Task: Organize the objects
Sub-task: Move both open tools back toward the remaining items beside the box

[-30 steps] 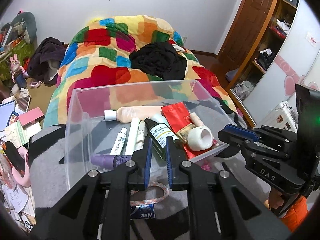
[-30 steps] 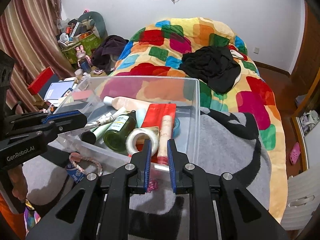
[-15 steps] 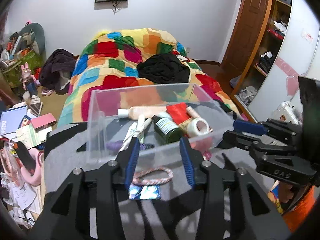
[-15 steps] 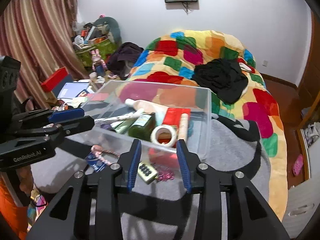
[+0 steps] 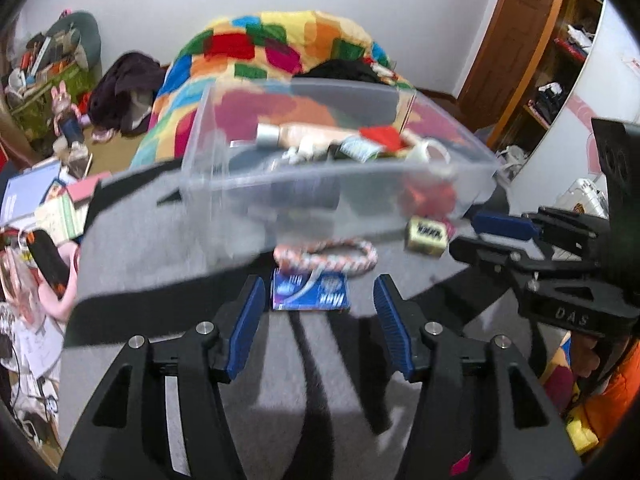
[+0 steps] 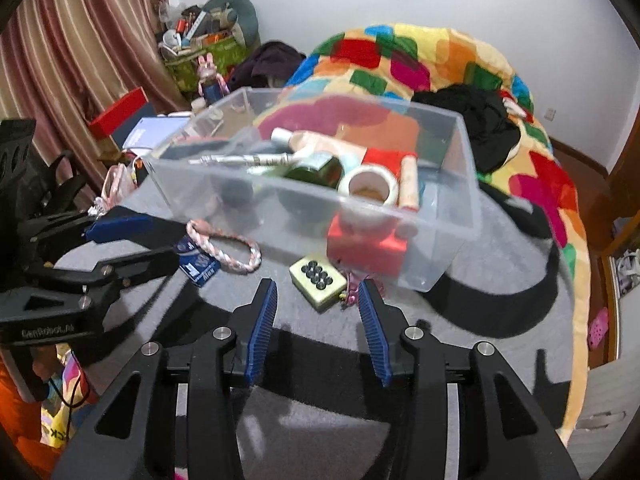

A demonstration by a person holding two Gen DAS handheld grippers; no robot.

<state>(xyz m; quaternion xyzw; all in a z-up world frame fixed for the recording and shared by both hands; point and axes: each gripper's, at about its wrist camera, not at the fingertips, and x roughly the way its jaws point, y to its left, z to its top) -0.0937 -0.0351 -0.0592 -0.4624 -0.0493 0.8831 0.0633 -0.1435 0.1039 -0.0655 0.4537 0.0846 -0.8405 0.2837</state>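
A clear plastic bin [image 5: 240, 184] [image 6: 448, 236] stands on a grey blanket and holds tubes, a dark green bottle [image 6: 316, 166], a tape roll [image 6: 370, 188] and a red pouch [image 6: 382, 158]. In front of it lie a pink-white braided ring [image 5: 326, 258] [image 6: 224, 246], a blue packet [image 5: 310, 294] [image 6: 198, 264], a cream button box [image 5: 426, 236] [image 6: 318, 276] and a pink trinket [image 6: 350, 296]. My left gripper [image 5: 320, 316] is open just before the blue packet. My right gripper [image 6: 318, 312] is open just before the cream box. Both are empty.
A bed with a multicoloured quilt [image 6: 400, 64] and black clothes [image 6: 480, 112] lies behind the bin. Clutter, books and a red box [image 6: 118, 114] sit at the left by a curtain. A wooden door and shelves [image 5: 520, 48] stand at the right.
Both grippers opened from shut and drew back from the bin's front wall. The small things in front of the bin came into view between the fingers.
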